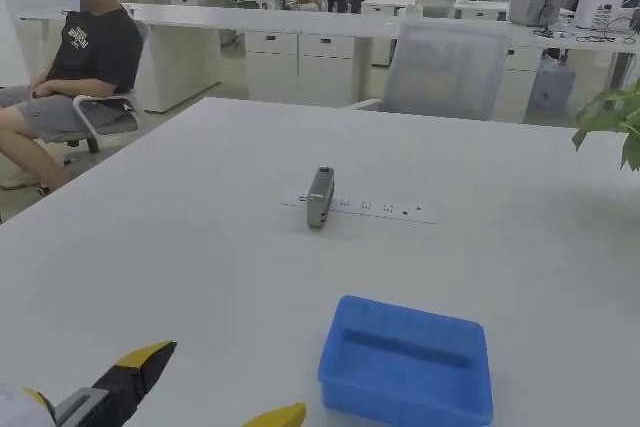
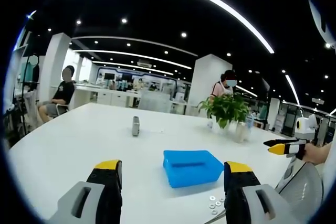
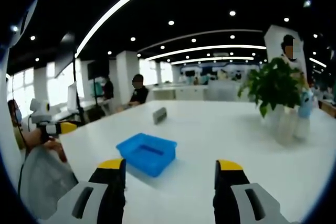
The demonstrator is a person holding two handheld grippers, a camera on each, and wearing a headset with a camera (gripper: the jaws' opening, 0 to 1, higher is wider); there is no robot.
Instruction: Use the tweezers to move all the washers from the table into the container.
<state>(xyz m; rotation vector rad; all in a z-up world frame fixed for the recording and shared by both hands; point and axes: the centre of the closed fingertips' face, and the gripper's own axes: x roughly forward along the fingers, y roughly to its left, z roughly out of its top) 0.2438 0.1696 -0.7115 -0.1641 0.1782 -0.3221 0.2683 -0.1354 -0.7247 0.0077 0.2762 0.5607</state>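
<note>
A blue plastic container [image 1: 405, 362] stands open-topped on the white table [image 1: 200, 247], near the front. My left gripper [image 1: 215, 387] comes in at the bottom left of the head view, its yellow-tipped jaws apart, left of the container. In the left gripper view the left gripper [image 2: 173, 166] is open and empty, with the container [image 2: 191, 166] ahead. Several small washers [image 2: 215, 203] lie on the table just in front of the right jaw. My right gripper [image 3: 170, 164] is open too, facing the container [image 3: 147, 153] from the other side. The right gripper [image 2: 283, 148] also appears far right.
A white power strip with a grey adapter [image 1: 320, 197] lies mid-table beyond the container. A potted plant [image 2: 226, 109] stands on the table to the right. A grey office chair [image 1: 445, 67] is at the far edge, and a person [image 1: 90, 47] sits at the far left.
</note>
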